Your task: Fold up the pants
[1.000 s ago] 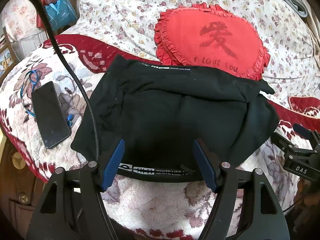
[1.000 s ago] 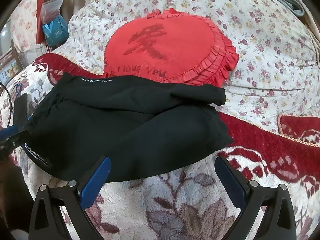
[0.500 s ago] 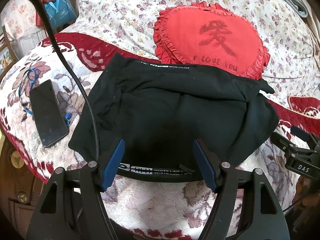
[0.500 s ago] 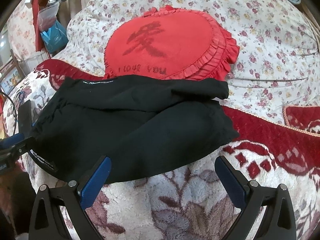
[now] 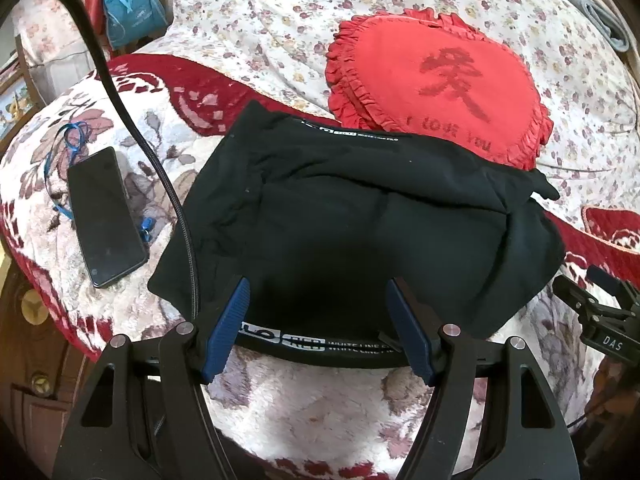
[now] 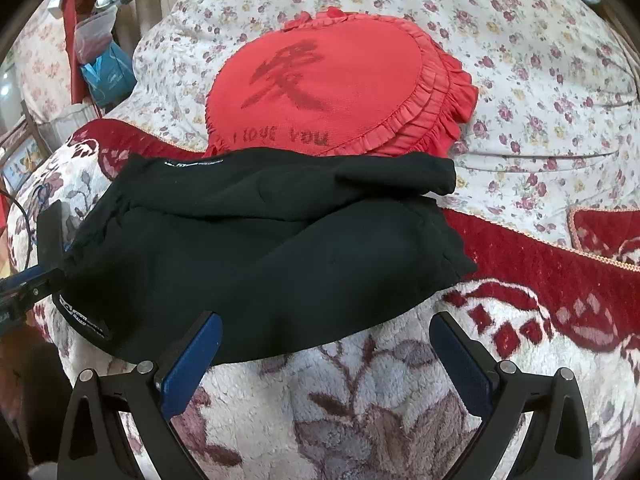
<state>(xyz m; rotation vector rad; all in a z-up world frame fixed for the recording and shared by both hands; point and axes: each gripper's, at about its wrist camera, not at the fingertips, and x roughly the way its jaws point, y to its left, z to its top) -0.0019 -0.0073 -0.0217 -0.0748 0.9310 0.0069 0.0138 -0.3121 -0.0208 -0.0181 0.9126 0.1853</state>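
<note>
The black pants (image 5: 360, 220) lie folded in a broad bundle on the plush floral blanket (image 5: 320, 408), far edge against a red cushion. In the left wrist view my left gripper (image 5: 318, 284) stands open over their near edge. Its blue fingers (image 5: 230, 320) straddle the lettered waistband (image 5: 320, 344) without pinching it. In the right wrist view the pants (image 6: 260, 248) fill the middle left. My right gripper (image 6: 324, 320) is open at their near right edge, the left finger over the cloth and the right finger over bare blanket.
A red heart-shaped cushion (image 5: 440, 80) leans on the flowered backrest behind the pants. A black phone (image 5: 104, 216) with a blue cord lies to the left. A black cable (image 5: 160, 168) runs across the pants' left corner. A blue bag (image 5: 132, 12) stands far left.
</note>
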